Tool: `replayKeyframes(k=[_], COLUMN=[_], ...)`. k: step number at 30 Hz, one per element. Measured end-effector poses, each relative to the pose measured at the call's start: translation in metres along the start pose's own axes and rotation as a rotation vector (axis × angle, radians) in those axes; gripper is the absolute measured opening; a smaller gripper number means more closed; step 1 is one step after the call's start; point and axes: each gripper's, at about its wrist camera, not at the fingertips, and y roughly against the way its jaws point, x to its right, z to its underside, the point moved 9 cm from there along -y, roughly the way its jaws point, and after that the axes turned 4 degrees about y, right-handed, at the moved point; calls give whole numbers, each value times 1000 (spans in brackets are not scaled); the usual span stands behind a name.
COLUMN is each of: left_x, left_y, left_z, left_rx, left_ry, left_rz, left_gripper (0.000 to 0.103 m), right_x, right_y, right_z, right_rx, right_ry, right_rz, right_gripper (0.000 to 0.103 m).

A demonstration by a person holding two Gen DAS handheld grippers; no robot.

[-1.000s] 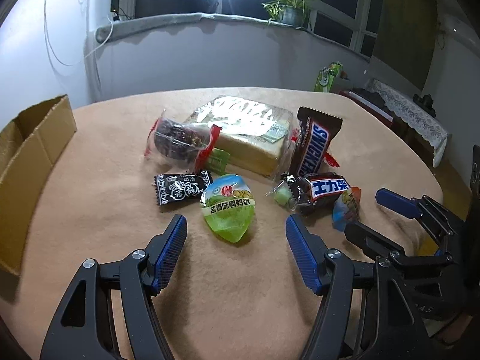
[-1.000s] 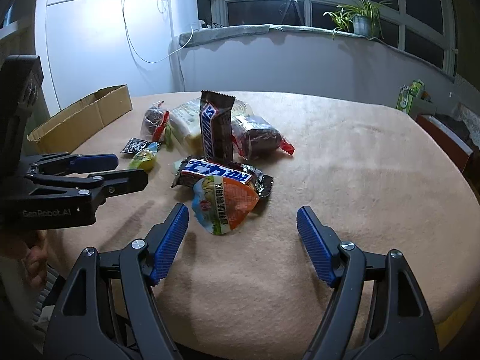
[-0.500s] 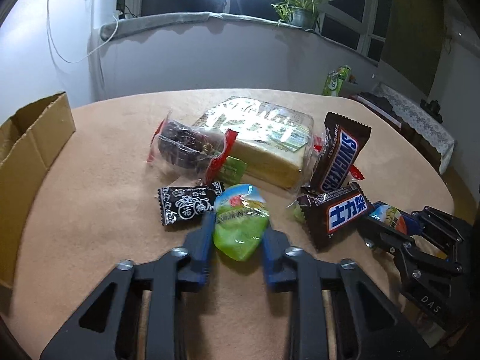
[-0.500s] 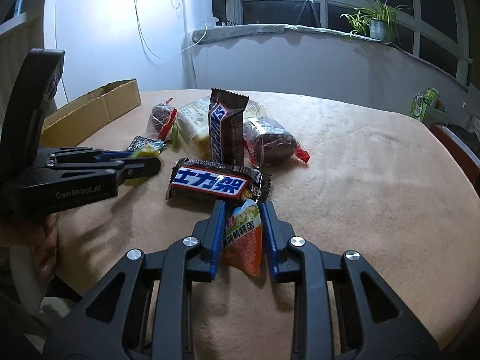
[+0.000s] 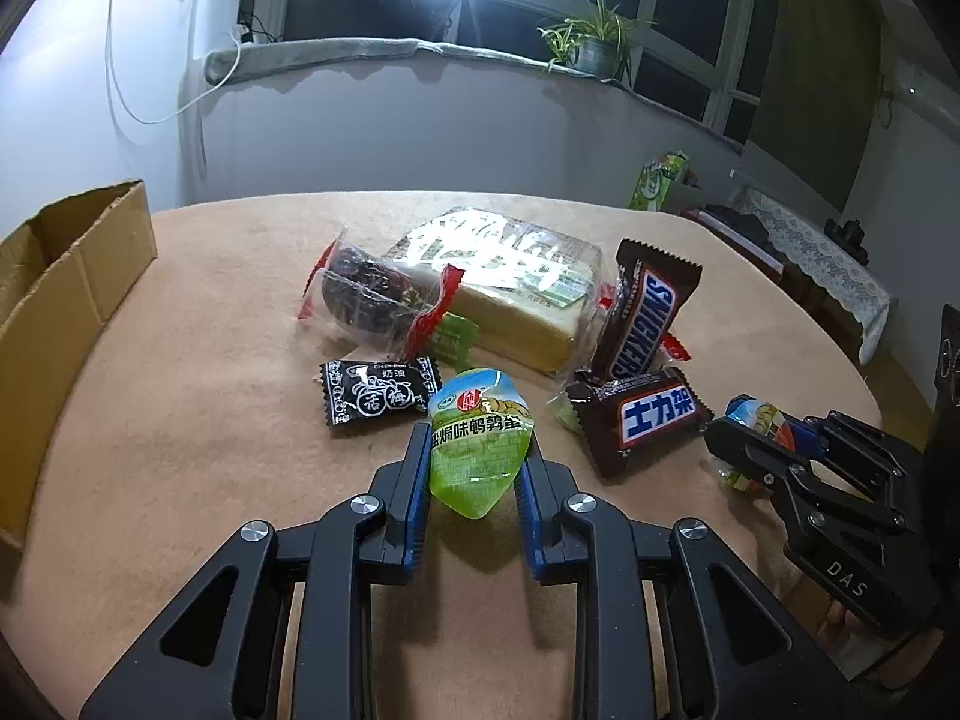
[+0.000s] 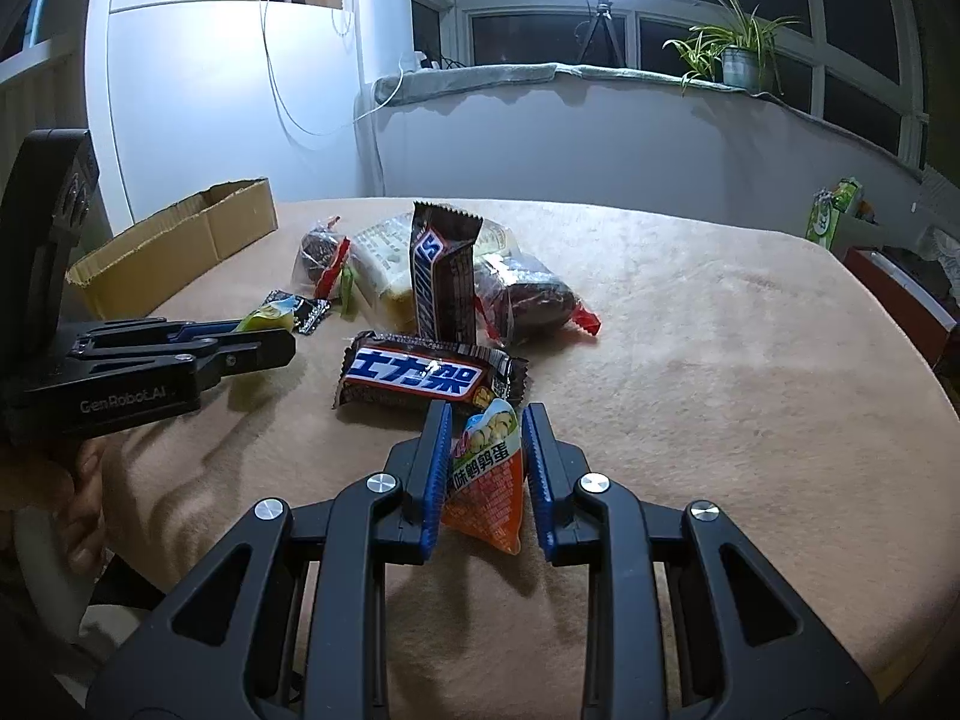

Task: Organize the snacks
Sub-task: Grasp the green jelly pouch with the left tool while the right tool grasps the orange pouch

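The left tongs [image 5: 477,474] squeeze a green egg pack [image 5: 480,441] low in the middle of the left picture. The right tongs [image 6: 486,462] squeeze an orange egg pack [image 6: 489,480] low in the middle of the right picture. Both tongs have just closed on their packs. Both packs sit on the tan counter [image 6: 720,360]. Just above the orange pack lies a flat Snickers bar [image 6: 429,378], and another Snickers bar [image 6: 441,276] stands up behind it. A small black candy [image 5: 378,396] lies left of the green pack. A bread loaf [image 5: 510,288] and a dark cake [image 5: 372,294] sit near the middle. A cardboard box [image 5: 66,276] is at the left edge.
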Motion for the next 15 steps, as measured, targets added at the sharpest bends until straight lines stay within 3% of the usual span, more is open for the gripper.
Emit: replayKeyframes(k=[15], left_x=[-15], left_y=[51], left_z=[-26], left_rx=[122], left_ry=[12], left_rz=[-2], left_gripper=[24], right_x=[-25], right_y=[25], right_z=[-44], right_rx=[74], right_ry=[57], right_rz=[18], right_gripper=[25])
